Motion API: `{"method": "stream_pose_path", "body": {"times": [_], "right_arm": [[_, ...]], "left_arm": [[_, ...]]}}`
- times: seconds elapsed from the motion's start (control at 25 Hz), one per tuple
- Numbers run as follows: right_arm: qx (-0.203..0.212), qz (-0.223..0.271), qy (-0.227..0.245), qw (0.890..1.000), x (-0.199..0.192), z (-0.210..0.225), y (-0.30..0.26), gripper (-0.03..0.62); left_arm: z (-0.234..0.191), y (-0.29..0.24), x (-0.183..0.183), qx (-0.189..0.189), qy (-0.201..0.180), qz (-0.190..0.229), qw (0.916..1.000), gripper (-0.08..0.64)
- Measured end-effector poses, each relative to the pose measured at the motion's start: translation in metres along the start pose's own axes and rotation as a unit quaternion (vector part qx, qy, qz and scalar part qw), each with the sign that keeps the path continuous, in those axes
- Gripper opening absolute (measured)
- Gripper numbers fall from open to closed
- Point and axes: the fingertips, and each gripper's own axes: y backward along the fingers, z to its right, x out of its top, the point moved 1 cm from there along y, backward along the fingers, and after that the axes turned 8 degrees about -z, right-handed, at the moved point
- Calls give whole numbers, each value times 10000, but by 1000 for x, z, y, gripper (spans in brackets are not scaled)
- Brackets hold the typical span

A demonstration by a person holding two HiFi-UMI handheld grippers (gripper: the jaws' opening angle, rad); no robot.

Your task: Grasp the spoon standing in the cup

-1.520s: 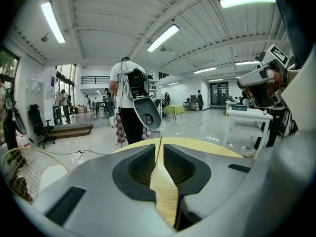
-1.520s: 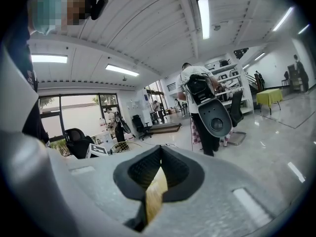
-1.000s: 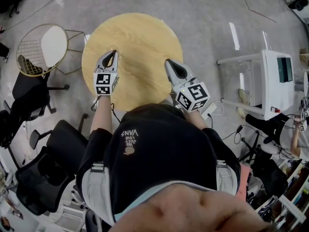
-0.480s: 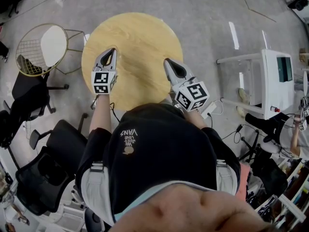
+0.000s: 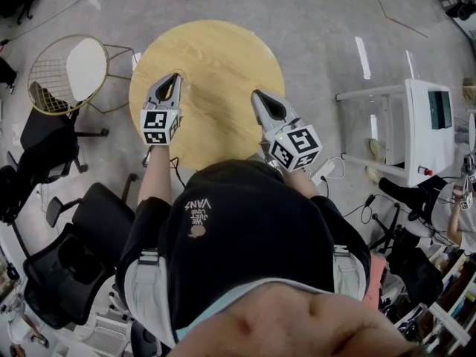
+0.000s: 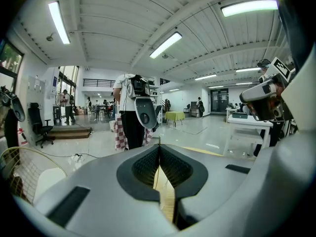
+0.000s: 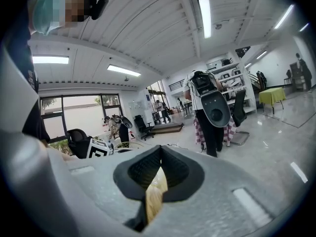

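No cup and no spoon show in any view. In the head view the round wooden table (image 5: 216, 58) has a bare top. My left gripper (image 5: 175, 78) is over the table's left part, its jaws pressed together with nothing between them. My right gripper (image 5: 256, 95) hovers over the table's near right edge, also shut and empty. In the left gripper view the left gripper (image 6: 159, 145) has its tips meeting, with only a sliver of wood seen through them. The right gripper view shows the right gripper (image 7: 159, 149) the same way.
A wire chair with a white seat (image 5: 71, 73) stands left of the table and black office chairs (image 5: 63, 274) sit at the near left. A white stand with a screen (image 5: 428, 121) is at the right. Another person (image 6: 129, 117) stands beyond the table.
My left gripper has drifted very slightly to the left. The right gripper holds its place, and both stay shut.
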Motion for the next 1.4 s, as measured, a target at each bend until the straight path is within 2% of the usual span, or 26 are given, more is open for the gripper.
{"method": "stream_pose_path", "body": {"times": [1.4], "right_arm": [[-29, 209, -38, 9998, -5, -28, 13, -3]], "left_arm": [[-1, 58, 44, 73, 67, 705, 9975, 14]]}}
